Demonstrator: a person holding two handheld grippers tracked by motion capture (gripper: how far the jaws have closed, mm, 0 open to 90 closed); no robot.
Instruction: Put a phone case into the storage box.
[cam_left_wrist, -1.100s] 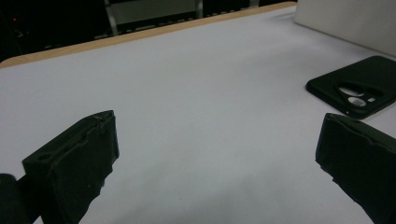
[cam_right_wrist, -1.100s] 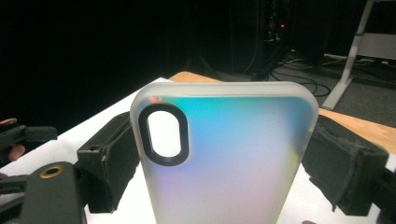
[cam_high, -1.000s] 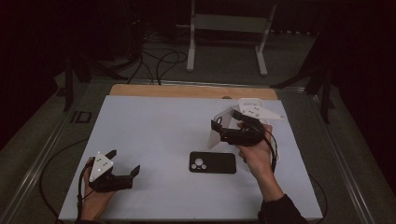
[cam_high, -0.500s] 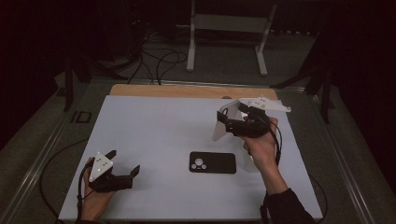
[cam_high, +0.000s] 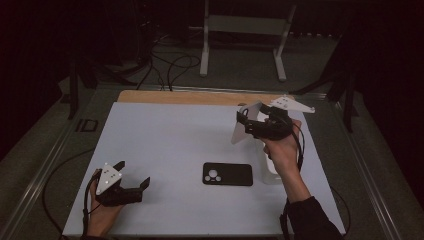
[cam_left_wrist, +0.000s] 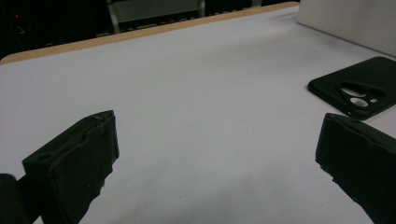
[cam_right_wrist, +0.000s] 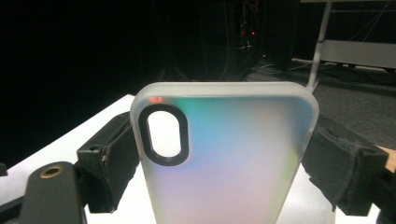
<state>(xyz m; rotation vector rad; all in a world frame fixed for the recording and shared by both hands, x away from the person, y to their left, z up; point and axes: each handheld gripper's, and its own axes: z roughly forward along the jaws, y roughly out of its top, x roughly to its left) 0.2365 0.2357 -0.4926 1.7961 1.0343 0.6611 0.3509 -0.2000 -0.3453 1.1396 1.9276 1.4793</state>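
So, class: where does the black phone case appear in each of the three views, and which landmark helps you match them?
High view: black phone case lies flat at lower centre of the white table.
Left gripper view: the case sits at the right edge, beyond the left tool.
Right gripper view: not in it.
Shared landmark: the table's wooden far edge.

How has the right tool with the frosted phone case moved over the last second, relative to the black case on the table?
Yes. The right tool, shut on the frosted phone case, has risen and shifted toward the far edge, away from the black case.
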